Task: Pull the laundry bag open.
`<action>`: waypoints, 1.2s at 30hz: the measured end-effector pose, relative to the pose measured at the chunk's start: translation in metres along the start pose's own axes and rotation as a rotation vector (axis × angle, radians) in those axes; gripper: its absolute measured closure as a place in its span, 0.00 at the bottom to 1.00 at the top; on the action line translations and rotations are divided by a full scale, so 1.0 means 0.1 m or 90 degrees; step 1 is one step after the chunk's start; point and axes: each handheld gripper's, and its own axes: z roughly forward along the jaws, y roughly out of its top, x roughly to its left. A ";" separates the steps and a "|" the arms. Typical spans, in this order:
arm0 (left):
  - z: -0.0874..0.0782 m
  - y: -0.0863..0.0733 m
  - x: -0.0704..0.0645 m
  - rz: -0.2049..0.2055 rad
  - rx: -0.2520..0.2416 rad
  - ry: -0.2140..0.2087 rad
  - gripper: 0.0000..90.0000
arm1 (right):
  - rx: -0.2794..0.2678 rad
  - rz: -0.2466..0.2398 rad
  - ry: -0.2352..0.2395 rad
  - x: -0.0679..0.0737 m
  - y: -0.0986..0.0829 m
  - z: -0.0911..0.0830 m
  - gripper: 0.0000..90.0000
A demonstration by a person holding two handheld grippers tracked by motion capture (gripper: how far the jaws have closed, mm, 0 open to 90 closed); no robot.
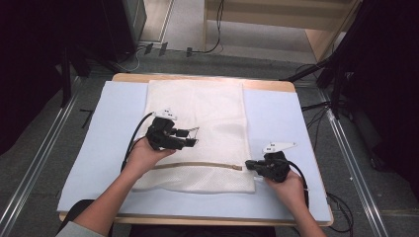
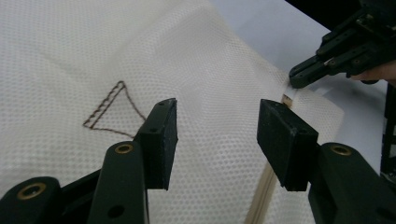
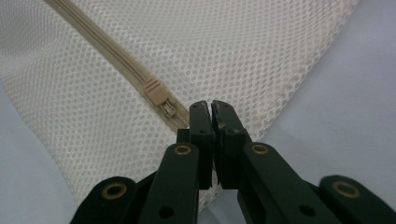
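Observation:
A white mesh bag (image 1: 197, 111) lies flat on a pale blue mat (image 1: 118, 128). A tan zipper (image 1: 197, 165) runs across the bag near its front edge. My left gripper (image 1: 193, 138) hovers over the middle of the bag, jaws wide open with nothing between them (image 2: 217, 135); a brown cord loop (image 2: 109, 105) lies on the mesh just beyond it. My right gripper (image 1: 248, 165) is shut on the bag's edge at the right end of the zipper (image 3: 211, 106), right beside the tan slider (image 3: 155, 91). From the left gripper view, the right gripper (image 2: 296, 79) pinches that same corner.
The mat covers a wooden table (image 1: 197, 77) whose edges show at the back and front. Bare mat (image 1: 276, 118) lies to both sides of the bag. Black stands and cables (image 1: 321, 106) sit on the floor around the table.

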 end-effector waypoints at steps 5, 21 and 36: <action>0.10 0.05 -0.09 0.001 0.010 -0.023 0.61 | 0.002 -0.006 0.004 0.02 -0.01 0.04 0.99; 0.62 0.19 -0.45 0.036 0.055 -0.109 0.79 | 0.010 -0.024 -0.006 0.04 0.00 0.09 1.00; 1.11 0.11 -0.60 0.068 0.152 -0.105 0.92 | 0.008 -0.016 -0.003 0.03 -0.01 0.09 1.00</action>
